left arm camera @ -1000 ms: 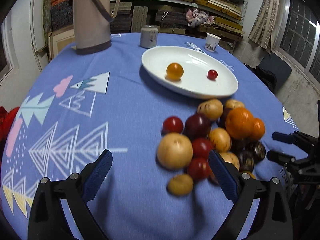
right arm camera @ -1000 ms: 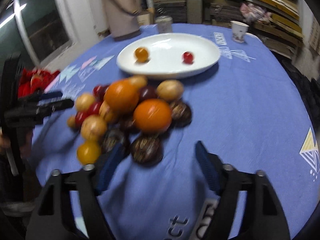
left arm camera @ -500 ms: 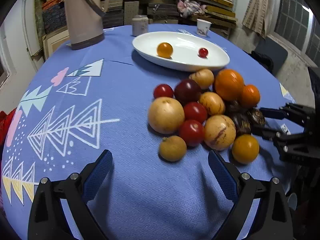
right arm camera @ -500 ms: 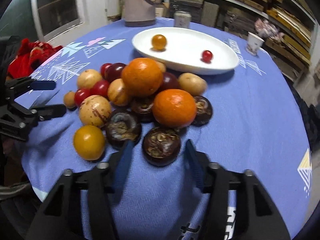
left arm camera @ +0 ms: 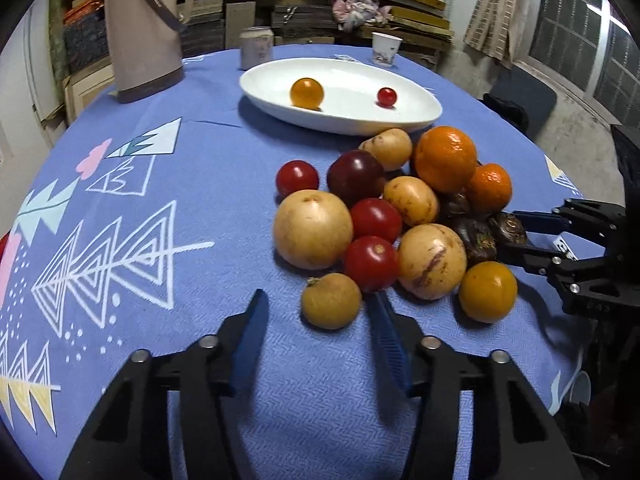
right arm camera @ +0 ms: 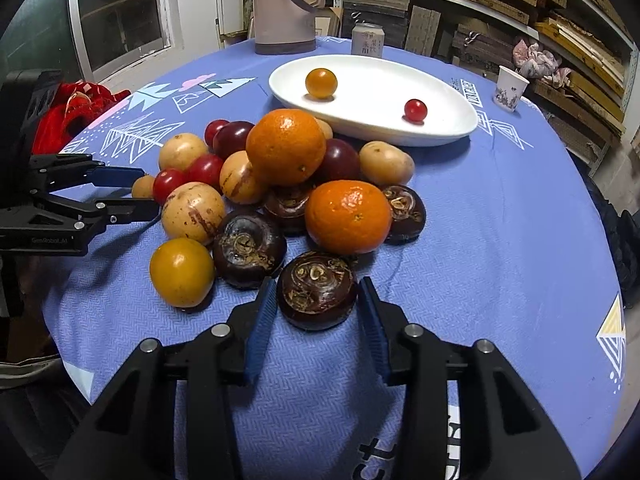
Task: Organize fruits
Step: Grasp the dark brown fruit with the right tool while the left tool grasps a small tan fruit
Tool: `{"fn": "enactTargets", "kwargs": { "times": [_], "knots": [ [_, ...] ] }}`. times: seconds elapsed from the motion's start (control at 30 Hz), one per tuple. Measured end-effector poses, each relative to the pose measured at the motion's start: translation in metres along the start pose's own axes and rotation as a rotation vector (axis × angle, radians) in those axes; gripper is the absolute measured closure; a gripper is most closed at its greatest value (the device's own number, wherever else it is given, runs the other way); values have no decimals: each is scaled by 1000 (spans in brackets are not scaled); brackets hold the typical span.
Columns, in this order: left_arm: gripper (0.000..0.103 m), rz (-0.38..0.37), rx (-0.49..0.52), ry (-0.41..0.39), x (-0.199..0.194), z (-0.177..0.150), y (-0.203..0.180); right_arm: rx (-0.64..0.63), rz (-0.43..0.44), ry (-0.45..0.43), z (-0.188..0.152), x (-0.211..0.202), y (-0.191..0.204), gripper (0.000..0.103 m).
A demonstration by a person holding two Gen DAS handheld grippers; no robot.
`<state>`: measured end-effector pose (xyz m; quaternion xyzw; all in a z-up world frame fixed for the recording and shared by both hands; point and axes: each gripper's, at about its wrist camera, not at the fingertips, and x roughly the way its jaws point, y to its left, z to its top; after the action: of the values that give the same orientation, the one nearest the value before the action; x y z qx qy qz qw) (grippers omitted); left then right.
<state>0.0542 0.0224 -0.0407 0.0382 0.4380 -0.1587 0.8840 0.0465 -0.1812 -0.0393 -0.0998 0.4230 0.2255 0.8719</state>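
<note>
- A heap of fruits [left arm camera: 384, 216] is seen on the blue-clothed table [left arm camera: 160, 200], just beside a white oval dish [left arm camera: 416, 116].
- Two pieces lie in the dish, well apart: a small orange fruit [left arm camera: 307, 93] and a red cherry tomato [left arm camera: 387, 97].
- The left tongs [left arm camera: 318, 310] have just been closing; a small tan fruit [left arm camera: 331, 300] is bracketed between the blue pads, the right pad touching or nearly touching it, a gap left at the left pad.
- The right tongs [right arm camera: 318, 296] have just been closing; a dark brown fruit [right arm camera: 317, 289] at the near edge of the heap is flanked closely by both pads, though firm contact cannot be told.
</note>
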Motion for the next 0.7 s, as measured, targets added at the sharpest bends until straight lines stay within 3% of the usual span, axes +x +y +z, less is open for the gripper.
{"fn": "enactTargets", "kwargs": {
  "times": [0.1, 0.53, 0.7],
  "knots": [
    [74, -15, 10, -4, 2, 1, -3, 1, -3, 2, 0, 1, 1, 61],
    [74, 4, -3, -33, -15, 4, -1, 30, 7, -25, -2, -15, -6, 62],
    [74, -3, 0, -9, -6, 3, -2, -5, -20, 29, -4, -6, -2, 61]
  ]
}}
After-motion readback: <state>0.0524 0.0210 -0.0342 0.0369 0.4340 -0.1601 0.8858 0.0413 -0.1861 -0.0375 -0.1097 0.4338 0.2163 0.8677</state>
